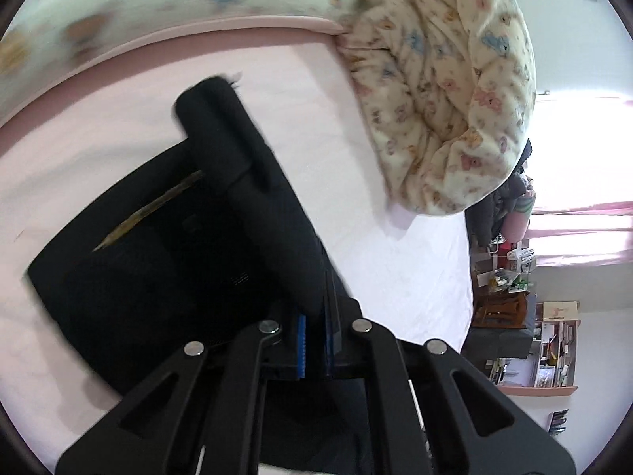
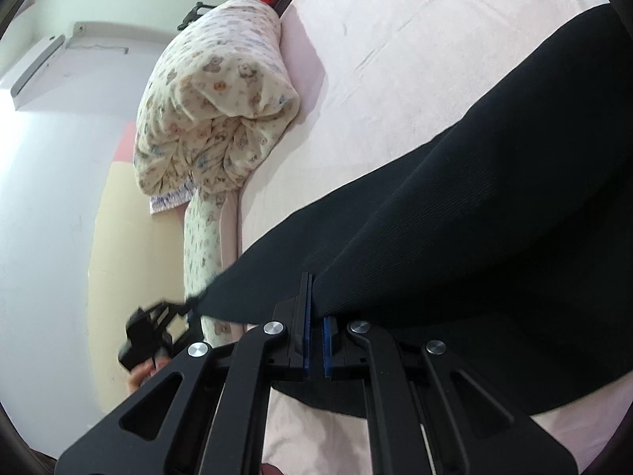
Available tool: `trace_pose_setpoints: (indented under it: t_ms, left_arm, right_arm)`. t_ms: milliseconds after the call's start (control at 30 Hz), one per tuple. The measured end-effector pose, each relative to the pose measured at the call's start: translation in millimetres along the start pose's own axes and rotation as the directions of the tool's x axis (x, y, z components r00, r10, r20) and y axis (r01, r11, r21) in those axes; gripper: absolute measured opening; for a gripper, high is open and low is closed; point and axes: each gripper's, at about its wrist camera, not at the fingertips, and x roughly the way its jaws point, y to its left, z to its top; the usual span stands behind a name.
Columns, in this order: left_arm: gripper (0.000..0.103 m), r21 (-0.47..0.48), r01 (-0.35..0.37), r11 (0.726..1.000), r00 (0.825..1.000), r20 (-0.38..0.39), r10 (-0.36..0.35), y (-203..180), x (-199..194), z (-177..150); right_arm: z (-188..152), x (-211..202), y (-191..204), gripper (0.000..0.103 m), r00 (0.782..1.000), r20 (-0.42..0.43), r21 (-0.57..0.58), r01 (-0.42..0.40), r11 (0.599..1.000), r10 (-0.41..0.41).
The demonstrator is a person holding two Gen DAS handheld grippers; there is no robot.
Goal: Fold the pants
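While they lie partly flat on the pink sheet, the black pants show a fine ribbed knit and a tan strip near 10 o'clock; one edge rises as a tube towards 11 o'clock. The left gripper is clamped on that fabric, the right gripper pinches another edge. A fluffy bear-print quilt bunches at 1 o'clock. No writing is readable.

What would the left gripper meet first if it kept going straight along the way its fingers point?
The black pants themselves: the left gripper is shut on a raised fold running straight ahead. Past that, probably the pink bed sheet, though depth is unclear.
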Motion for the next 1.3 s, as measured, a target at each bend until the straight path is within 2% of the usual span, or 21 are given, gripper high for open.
trace_pose_setpoints:
  t_ms: [200,267,433,567,667,767,867,900,933,967,1000,1033,1067,1100,1133,1167,1233,1300]
  left_arm:
    - [0.006,-0.084,-0.063,0.995,0.998,-0.017,0.061,64.5,-17.0,-38.4]
    - [0.006,-0.088,-0.074,0.993,0.997,-0.014,0.073,71.7,-15.9,-43.2]
    - [0.007,-0.005,-0.118,0.993,0.993,0.017,0.118,75.1,-19.0,-56.1]
    - [0.007,-0.083,-0.121,0.989,0.992,0.017,0.123,92.5,-18.0,-65.9]
    - [0.008,-0.053,-0.140,0.989,0.989,0.043,0.143,93.0,-20.4,-72.3]
    - [0.011,-0.035,-0.210,0.977,0.976,0.051,0.211,100.8,-10.3,-76.1]
    - [0.019,-0.086,-0.276,0.957,0.960,0.020,0.279,118.4,7.5,-76.9]
    - [0.022,-0.101,-0.285,0.953,0.957,0.019,0.288,122.7,11.7,-77.0]
    - [0.023,-0.099,-0.292,0.951,0.955,0.023,0.296,123.6,14.3,-77.4]
    - [0.023,-0.091,-0.303,0.949,0.951,0.030,0.307,121.5,14.8,-78.2]
    - [0.026,-0.083,-0.307,0.948,0.950,0.033,0.311,120.1,14.0,-79.1]
    - [0.029,-0.075,-0.311,0.947,0.949,0.034,0.314,118.7,11.9,-80.3]
    - [0.040,-0.072,-0.310,0.948,0.949,0.031,0.312,118.1,10.0,-81.4]
    - [0.058,-0.073,-0.304,0.950,0.952,0.025,0.307,117.5,6.6,-83.5]
    - [0.071,-0.077,-0.327,0.942,0.944,0.020,0.330,117.5,3.0,-86.1]
    - [0.084,-0.088,-0.369,0.925,0.928,0.022,0.372,118.5,-3.3,-90.5]
    - [0.084,-0.111,-0.374,0.921,0.925,0.033,0.380,123.9,-16.0,-101.1]
    - [0.086,-0.104,-0.394,0.913,0.917,0.023,0.399,125.2,-22.4,-114.0]
  right_arm:
    - [-27.3,1.3,-12.6,0.005,0.996,-0.066,0.007,0.060,0.998,-0.059]
    - [-34.5,0.9,-15.2,0.005,0.994,-0.079,0.005,0.072,0.997,-0.071]
    - [-54.3,3.1,-37.1,0.005,0.989,-0.111,0.059,0.106,0.993,-0.099]
    - [-68.2,-0.5,-51.1,0.005,0.986,-0.124,0.110,0.127,0.986,-0.113]
    - [-73.3,-4.5,-55.5,0.005,0.986,-0.119,0.124,0.129,0.984,-0.114]
    - [-78.8,4.1,-66.1,0.005,0.975,-0.152,0.123,0.184,0.975,-0.164]
    - [-80.8,22.5,-82.5,0.006,0.936,-0.237,0.117,0.293,0.949,-0.260]
    - [-80.2,23.9,-85.7,0.012,0.933,-0.251,0.130,0.298,0.946,-0.259]
    - [-78.7,21.8,-88.3,0.013,0.936,-0.259,0.153,0.283,0.947,-0.238]
    - [-77.0,17.4,-88.3,0.021,0.938,-0.260,0.161,0.275,0.948,-0.228]
    - [-75.8,12.5,-87.9,0.032,0.939,-0.258,0.156,0.273,0.949,-0.228]
    - [-74.0,2.8,-86.4,0.037,0.942,-0.250,0.145,0.266,0.953,-0.225]
    - [-73.4,-8.2,-87.4,0.041,0.947,-0.239,0.142,0.255,0.956,-0.216]
    - [-72.7,-19.7,-89.7,0.041,0.952,-0.228,0.149,0.243,0.958,-0.206]
    - [-69.8,-36.7,-95.7,0.041,0.959,-0.208,0.172,0.230,0.958,-0.193]
    - [-67.3,-54.2,-104.4,0.041,0.967,-0.178,0.205,0.217,0.955,-0.182]
    - [-55.6,-96.2,-128.8,0.041,0.984,-0.077,0.306,0.177,0.936,-0.161]
    - [-41.8,-137.4,-160.5,0.041,0.983,0.036,0.418,0.148,0.896,-0.179]
